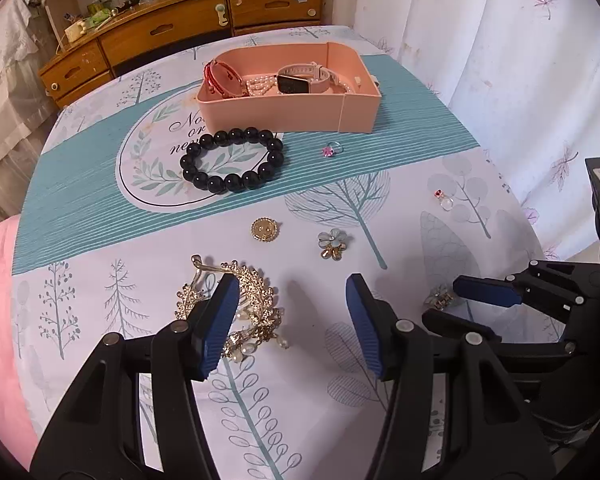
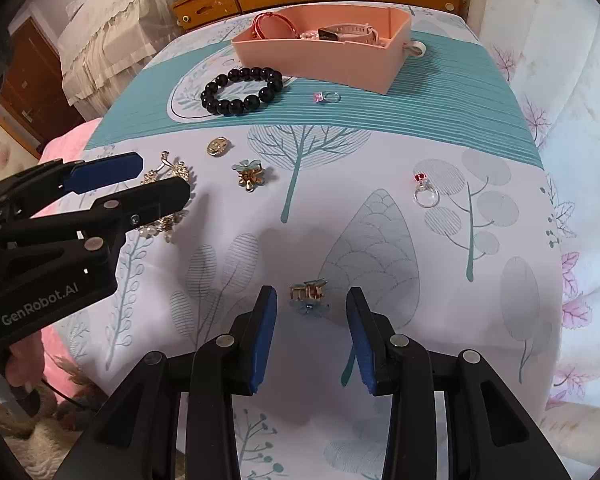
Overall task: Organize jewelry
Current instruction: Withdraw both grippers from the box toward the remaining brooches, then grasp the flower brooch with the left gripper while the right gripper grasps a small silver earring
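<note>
My right wrist view catches a little blue flower hair clip (image 2: 309,298) sitting between my right claw's (image 2: 312,336) wide-spread fingers, not touched. From the left wrist view that clip is mostly hidden behind the right claw (image 1: 456,300). My left claw (image 1: 292,324) is wide too, holding nothing, with its left finger over the gold leafy pearl piece (image 1: 240,308) near the table's near left edge.

The table (image 2: 380,160) wears a white cloth with teal trees and a teal striped band. Behind the far edge there's a wooden dresser (image 1: 180,28); a pale leaf-print curtain (image 1: 500,40) hangs at the right.

The pink box (image 1: 288,108) sits on the teal band towards the far edge, already holding a watch (image 1: 300,80), pearls and a red bracelet (image 1: 220,76). Just in front of it lie the black bead bracelet (image 1: 232,160) and a pink-stone ring (image 1: 331,149). Mid-table: a gold button brooch (image 1: 265,230) and a flower brooch (image 1: 333,243). A red-stone ring (image 2: 424,192) is near the right edge.
</note>
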Demonstrator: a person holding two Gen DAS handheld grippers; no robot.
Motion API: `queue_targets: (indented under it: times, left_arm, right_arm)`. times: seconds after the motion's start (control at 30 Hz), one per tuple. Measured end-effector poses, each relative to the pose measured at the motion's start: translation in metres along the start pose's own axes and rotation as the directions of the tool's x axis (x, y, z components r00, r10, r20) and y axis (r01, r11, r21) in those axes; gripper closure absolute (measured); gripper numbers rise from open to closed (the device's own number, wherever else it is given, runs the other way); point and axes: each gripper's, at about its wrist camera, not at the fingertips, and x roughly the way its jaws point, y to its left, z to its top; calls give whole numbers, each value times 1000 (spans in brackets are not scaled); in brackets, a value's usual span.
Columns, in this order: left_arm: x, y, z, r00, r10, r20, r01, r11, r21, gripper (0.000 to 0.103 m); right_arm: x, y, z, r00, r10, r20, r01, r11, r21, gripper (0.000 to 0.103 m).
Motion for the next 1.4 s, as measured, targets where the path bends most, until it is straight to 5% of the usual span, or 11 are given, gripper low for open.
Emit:
queue_targets:
  times: [0.17,0.27,0.6,1.0,1.27,1.4]
  left_arm:
    - [7,3,2,1000,-11,-15,11,1000,-12,50]
    - [13,3,4,999,-30,-27,29,999,-22,50]
    - [32,-3,12,995,-83,-60,80,995,-53,50]
    - [54,-8,19,998,-36,-49,29,991,-134,51]
    - [58,-25,16,999,13,-32,-16,996,-91,51]
    - [61,-32,17,999,15,-34,-18,998,-68,64]
  right_arm:
    - [5,3,3,1000,-3,18,4,1000,-29,67]
    - [5,8,2,999,-4,33,7,998,-67,82]
    - [-2,-2,5,996,-13,92,17,999,-40,83]
    - [-7,-18,-1,993,11,121,-13,1000,11,83]
    - [-5,-22,-4,992,33,121,-35,999,22,83]
    - [-3,-23,-4,993,36,116,-40,999,27,83]
